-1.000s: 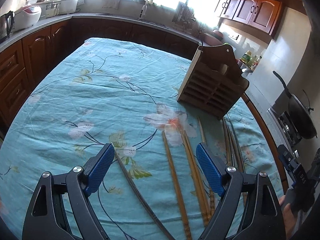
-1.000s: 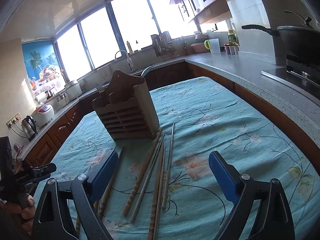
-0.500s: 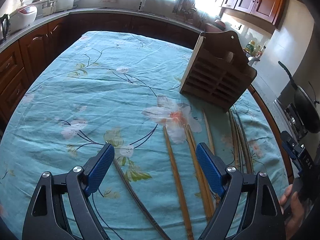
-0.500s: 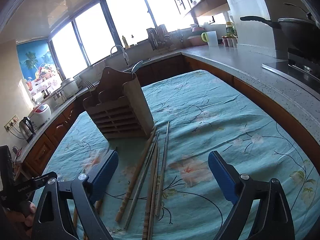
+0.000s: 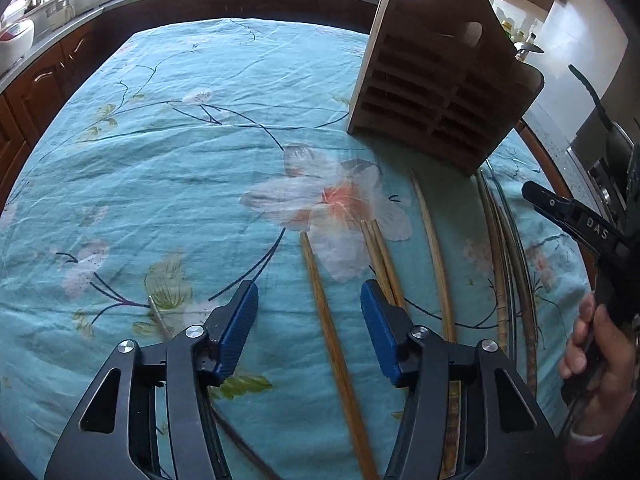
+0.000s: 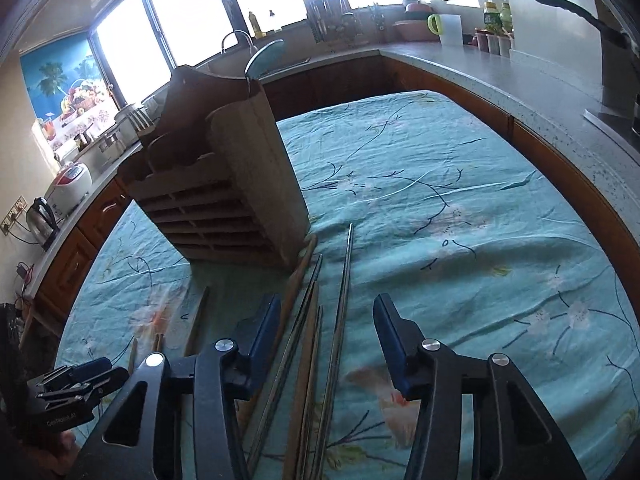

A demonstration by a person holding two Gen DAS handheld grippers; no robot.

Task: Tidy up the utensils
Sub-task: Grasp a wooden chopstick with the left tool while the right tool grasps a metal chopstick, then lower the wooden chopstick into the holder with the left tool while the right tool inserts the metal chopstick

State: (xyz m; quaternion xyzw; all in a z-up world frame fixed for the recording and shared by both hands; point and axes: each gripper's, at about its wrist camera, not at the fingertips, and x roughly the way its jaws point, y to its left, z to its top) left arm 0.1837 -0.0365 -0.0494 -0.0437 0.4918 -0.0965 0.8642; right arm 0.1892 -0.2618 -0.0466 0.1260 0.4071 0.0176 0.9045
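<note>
The left hand-held gripper (image 5: pixel 309 322) is closing, its blue pads astride one wooden chopstick (image 5: pixel 332 344) but not pressing it. The right hand-held gripper (image 6: pixel 326 336) is closing too, with several chopsticks (image 6: pixel 310 344) and a metal one (image 6: pixel 340 308) lying between its pads, none pinched. All lie side by side on the floral cloth (image 5: pixel 168 160) over the surface. Beyond their far tips stands the slotted wooden holder (image 6: pixel 224 196), one wooden chopstick touching its base.

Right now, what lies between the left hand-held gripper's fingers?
One wooden chopstick on the tablecloth, untouched as the left hand-held gripper closes; left wrist view.
</note>
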